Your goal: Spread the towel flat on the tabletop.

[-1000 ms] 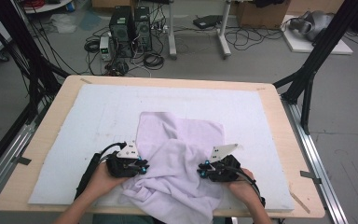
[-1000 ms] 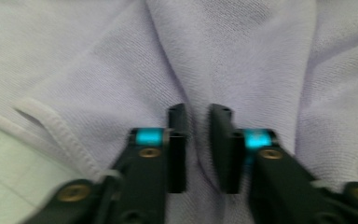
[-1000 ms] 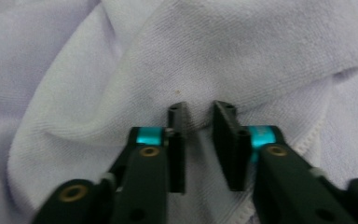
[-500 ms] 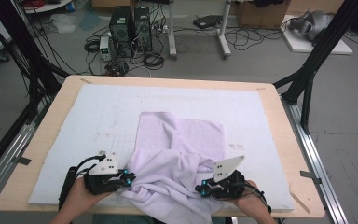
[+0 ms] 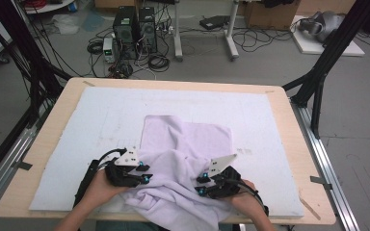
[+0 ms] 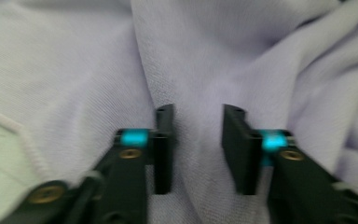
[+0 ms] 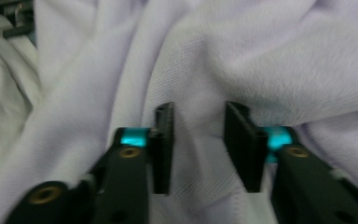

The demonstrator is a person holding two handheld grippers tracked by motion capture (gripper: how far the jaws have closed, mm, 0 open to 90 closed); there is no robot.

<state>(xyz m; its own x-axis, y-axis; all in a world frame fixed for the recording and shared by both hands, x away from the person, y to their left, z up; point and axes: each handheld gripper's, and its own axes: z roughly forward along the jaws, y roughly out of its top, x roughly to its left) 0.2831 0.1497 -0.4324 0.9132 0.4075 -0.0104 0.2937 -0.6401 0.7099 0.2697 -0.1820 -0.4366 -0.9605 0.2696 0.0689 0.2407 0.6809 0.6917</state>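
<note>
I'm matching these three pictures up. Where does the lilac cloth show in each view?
High view: the cloth lies at the table's near middle, flat at the far side, bunched toward the person.
Left gripper view: cloth behind and between the tongs, a hem at the left.
Right gripper view: crumpled cloth behind and between the tongs.
Shared landmark: the white mat under it, at each gripper view's left edge.

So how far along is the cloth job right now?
Early. The far part of the cloth lies flat on the mat; the near part is bunched at the table's near edge. The left gripper and right gripper have just been opening, jaws apart over folds, pinching nothing. Left: regrip and smooth or fold the rumpled part.
</note>
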